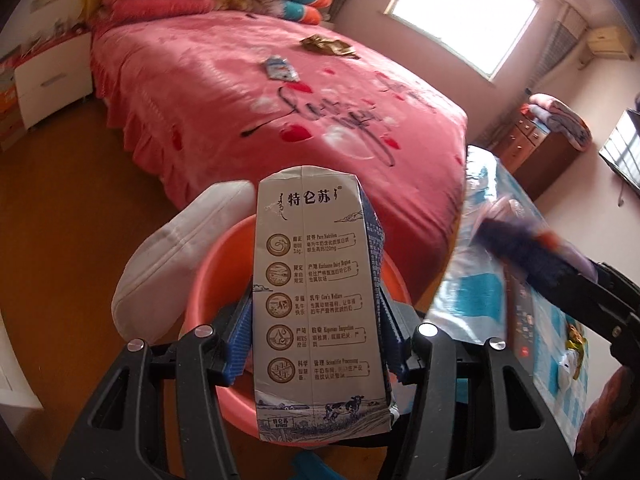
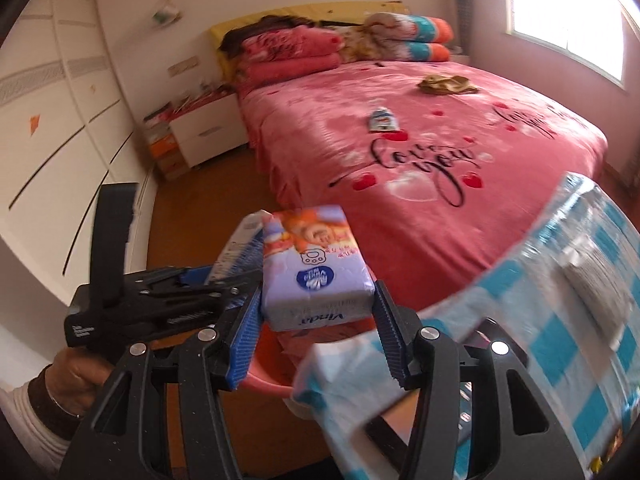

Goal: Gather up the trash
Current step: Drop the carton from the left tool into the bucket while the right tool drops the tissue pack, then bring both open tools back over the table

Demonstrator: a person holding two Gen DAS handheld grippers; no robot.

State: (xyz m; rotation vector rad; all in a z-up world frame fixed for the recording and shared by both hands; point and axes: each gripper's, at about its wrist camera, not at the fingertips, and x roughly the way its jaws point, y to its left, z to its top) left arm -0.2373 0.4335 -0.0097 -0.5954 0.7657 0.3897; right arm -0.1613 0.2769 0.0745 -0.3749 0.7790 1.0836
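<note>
A bedroom with pale walls, a bright window (image 1: pixel 464 12) and an orange-brown wooden floor (image 1: pixel 72 208). A large bed (image 1: pixel 224 120) fills the middle, covered by a pink spread printed with hearts and black script. Folded pink blankets and rolled quilts are stacked at its head. White wardrobe doors (image 2: pixel 52 120) line one wall, with a white nightstand (image 2: pixel 208 132) beside the bed.

A bench with a blue-and-white checked cloth (image 2: pixel 568 280) cuts in from the right, blurred and only partly in frame.

On the floor at the foot of the bed sits a pink basin (image 1: pixel 208 280), mostly hidden behind the tools; a white pillow-like bundle (image 1: pixel 176 252) leans at its rim.

The left tool (image 1: pixel 316 328) is partly closed, its blue pads pressing both sides of a milk carton (image 1: pixel 316 280) held above the basin. The right tool (image 2: pixel 316 320) is likewise partly closed around a pack of tissues (image 2: pixel 316 264), also above the basin rim.

On the bedspread lie two small pieces of trash, well apart: a crumpled golden-brown wrapper (image 1: pixel 328 45) and a small blue-and-white packet (image 1: pixel 280 67), its print too small to read.
</note>
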